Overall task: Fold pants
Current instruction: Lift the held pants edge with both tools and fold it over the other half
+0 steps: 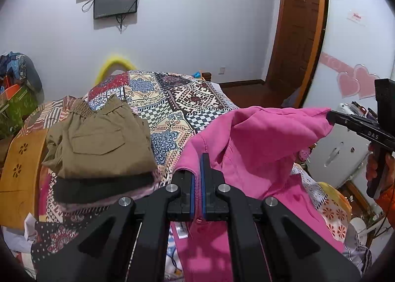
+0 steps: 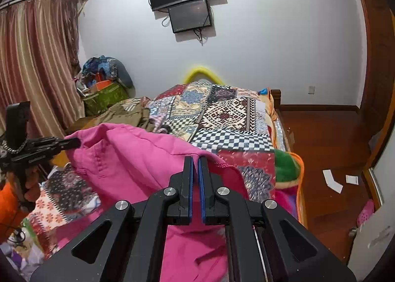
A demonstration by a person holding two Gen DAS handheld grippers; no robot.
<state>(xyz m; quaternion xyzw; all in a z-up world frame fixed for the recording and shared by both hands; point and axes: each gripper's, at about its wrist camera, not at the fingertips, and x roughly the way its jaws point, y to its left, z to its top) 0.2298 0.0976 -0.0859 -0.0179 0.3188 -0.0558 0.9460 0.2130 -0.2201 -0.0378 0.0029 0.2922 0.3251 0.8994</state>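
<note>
Over the patchwork bed (image 1: 197, 99), both grippers (left (image 1: 199, 158), right (image 2: 195, 161)) clamp the lifted pink pants (image 1: 246, 138); folding is barely begun, while khaki pants (image 1: 103, 141) lie folded far left.

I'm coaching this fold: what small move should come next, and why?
Probably draw the two tongs apart to pull the pink fleece pants taut. The left tongs and the right tongs each pinch an edge, yet the cloth sags between them above the patchwork bedspread.

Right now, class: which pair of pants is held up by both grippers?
The pink pants, clamped by both grippers; the khaki pants lie folded on the bed.
</note>
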